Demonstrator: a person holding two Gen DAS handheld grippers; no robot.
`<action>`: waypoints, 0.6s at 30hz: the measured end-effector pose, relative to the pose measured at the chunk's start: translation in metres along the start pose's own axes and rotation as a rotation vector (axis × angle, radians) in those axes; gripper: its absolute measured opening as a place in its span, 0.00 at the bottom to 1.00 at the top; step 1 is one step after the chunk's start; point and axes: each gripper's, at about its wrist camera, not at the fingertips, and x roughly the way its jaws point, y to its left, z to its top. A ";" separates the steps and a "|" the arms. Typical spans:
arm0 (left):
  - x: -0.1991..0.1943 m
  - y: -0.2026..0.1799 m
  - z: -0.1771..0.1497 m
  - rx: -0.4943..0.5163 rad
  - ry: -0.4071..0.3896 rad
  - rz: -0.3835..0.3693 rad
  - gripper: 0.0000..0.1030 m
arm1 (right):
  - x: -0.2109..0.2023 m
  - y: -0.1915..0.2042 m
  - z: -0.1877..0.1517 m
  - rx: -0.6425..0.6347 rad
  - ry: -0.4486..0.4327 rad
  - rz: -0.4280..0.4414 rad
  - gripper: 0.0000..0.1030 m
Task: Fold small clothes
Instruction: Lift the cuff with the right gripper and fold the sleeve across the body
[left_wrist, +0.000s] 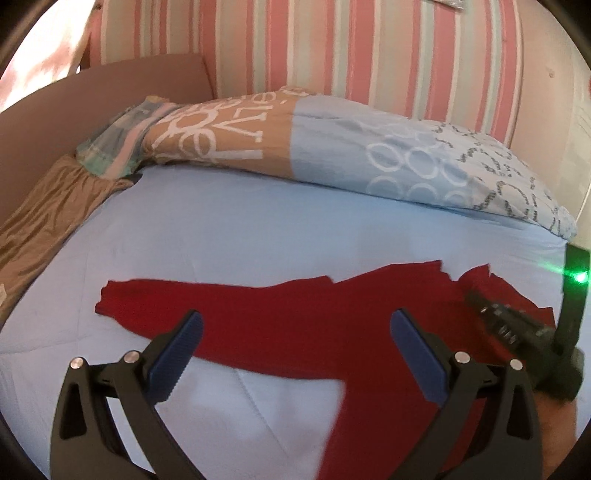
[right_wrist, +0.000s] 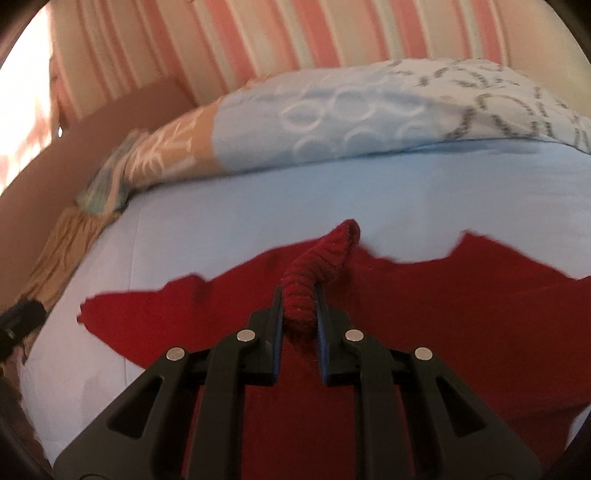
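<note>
Red knit sweater (left_wrist: 295, 325) lies spread on the light-blue bedsheet (left_wrist: 258, 236), body toward the near edge, one sleeve stretched flat out to the left, its cuff end resting on the sheet. Left gripper (left_wrist: 294, 332) hovers over the sweater's middle, jaws wide apart, blue pads (left_wrist: 177, 354) facing each other, nothing between them; can't tell if the tips touch the fabric. Right gripper (right_wrist: 299, 295) has its jaws nearly closed, pinching a bunched ribbed piece of the same red sweater (right_wrist: 406, 302); the knit cuff (right_wrist: 332, 251) sticks up and forward past the fingertips, lifted off the flat garment below. Which edge of the sweater it is, hard to say, looks like a cuff or hem rib. In the left wrist view the right gripper (left_wrist: 517, 328) shows at the far right, low over the sweater's right side, with a green light (left_wrist: 580, 277) glowing on its body. Behind the sweater, a patterned duvet (left_wrist: 332, 155) is heaped across the bed: tan panel with white letters, blue panel with white rings, pale panel with grey script. Pink-striped wall (left_wrist: 332, 48) behind it. Brown headboard (left_wrist: 110, 92) on the left, tan ruffled fabric (left_wrist: 48, 218) along the bed's left edge. Right wrist view is a bit motion-blurred.
</note>
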 end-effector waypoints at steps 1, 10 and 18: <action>0.003 0.005 -0.002 -0.005 0.007 0.004 0.98 | 0.005 0.006 -0.004 -0.019 0.010 0.000 0.15; 0.018 0.044 -0.015 -0.055 0.035 0.022 0.98 | 0.032 0.059 -0.037 -0.182 0.112 0.054 0.32; 0.015 0.061 -0.016 -0.077 0.037 0.039 0.98 | 0.001 0.051 -0.027 -0.140 0.035 0.034 0.47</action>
